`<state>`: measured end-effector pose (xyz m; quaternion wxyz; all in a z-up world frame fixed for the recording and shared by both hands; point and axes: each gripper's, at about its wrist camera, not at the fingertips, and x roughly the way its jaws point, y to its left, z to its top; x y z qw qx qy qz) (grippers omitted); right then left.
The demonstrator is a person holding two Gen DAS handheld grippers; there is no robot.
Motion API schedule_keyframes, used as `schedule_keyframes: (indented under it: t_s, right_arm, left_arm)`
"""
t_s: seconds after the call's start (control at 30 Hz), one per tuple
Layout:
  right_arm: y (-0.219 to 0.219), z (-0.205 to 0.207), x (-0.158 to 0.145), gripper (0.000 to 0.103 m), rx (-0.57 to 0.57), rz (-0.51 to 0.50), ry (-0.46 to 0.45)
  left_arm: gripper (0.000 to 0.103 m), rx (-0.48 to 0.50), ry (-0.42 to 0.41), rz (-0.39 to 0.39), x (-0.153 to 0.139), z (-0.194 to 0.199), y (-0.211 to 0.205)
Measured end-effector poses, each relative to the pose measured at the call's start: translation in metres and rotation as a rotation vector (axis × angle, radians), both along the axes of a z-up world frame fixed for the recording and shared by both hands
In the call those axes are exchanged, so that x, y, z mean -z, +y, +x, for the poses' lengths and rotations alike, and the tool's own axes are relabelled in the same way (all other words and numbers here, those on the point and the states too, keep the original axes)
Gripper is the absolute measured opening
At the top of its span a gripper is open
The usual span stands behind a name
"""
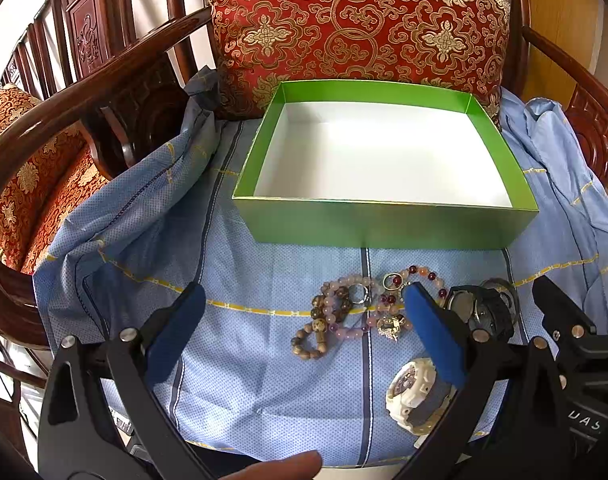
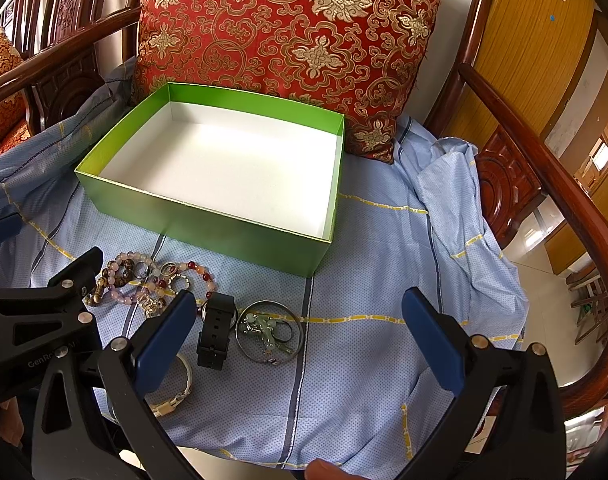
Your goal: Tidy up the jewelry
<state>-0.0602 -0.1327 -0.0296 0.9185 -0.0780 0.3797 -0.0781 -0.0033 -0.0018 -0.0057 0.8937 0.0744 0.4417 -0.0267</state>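
A green box [image 1: 384,224] [image 2: 207,220] with a bare white floor stands open on blue cloth. In front of it lies a heap of bead bracelets and rings [image 1: 356,308] [image 2: 151,280]. A white watch [image 1: 412,396], a black watch [image 2: 215,330] and a silver bangle with a green charm [image 2: 269,332] lie nearer me. My left gripper [image 1: 304,312] is open above the cloth, its right finger just over the heap. My right gripper [image 2: 299,320] is open too, hovering over the black watch and bangle. Neither holds anything.
A red and gold cushion [image 1: 360,20] [image 2: 295,40] leans behind the box. Dark wooden chair arms [image 1: 83,92] [image 2: 544,160] curve along both sides. The blue cloth [image 2: 384,380] is rumpled at its left and right edges. A fingertip [image 1: 287,468] shows at the bottom.
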Motion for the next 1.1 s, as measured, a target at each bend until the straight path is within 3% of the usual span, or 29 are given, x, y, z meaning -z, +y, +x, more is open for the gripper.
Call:
schedule_keyframes:
  t_s: [0.33,0.43,0.53,0.63,0.7,0.77,0.8,0.93,1.0,1.1]
  right_arm:
    - [0.000,0.000,0.000,0.101,-0.003,-0.005,0.003]
    - [-0.013,0.009,-0.009,0.101,-0.011,-0.023,0.003]
    - [-0.045,0.020,-0.017,0.101,0.007,0.003,0.037]
    - [-0.066,0.025,-0.009,0.099,-0.013,0.105,0.113]
    - [-0.068,0.025,0.001,0.086,-0.054,0.173,0.176]
    - [-0.062,0.026,0.011,0.074,-0.099,0.218,0.235]
    - [-0.057,0.026,0.014,0.069,-0.115,0.232,0.252]
    - [-0.038,0.027,0.019,0.069,-0.175,0.294,0.261]
    - [-0.026,0.026,0.019,0.069,-0.208,0.304,0.251]
    - [-0.009,0.029,0.024,0.068,-0.229,0.278,0.260]
  left_arm:
    - [0.099,-0.001,0.002,0.000,0.000,0.000,0.001]
    - [0.099,0.009,0.027,-0.039,0.001,0.000,0.006]
    - [0.098,0.079,0.084,-0.093,0.004,-0.002,0.005]
    - [0.098,0.215,0.112,-0.139,0.003,-0.015,-0.006]
    - [0.098,0.299,0.141,-0.156,0.005,-0.024,-0.015]
    - [0.097,0.353,0.166,-0.111,0.012,-0.032,-0.025]
    - [0.093,0.370,0.181,-0.079,0.018,-0.034,-0.030]
    - [0.083,0.367,0.243,0.009,0.043,-0.034,-0.038]
    - [0.069,0.333,0.277,0.020,0.052,-0.029,-0.034]
    - [0.056,0.295,0.323,0.003,0.063,-0.022,-0.024]
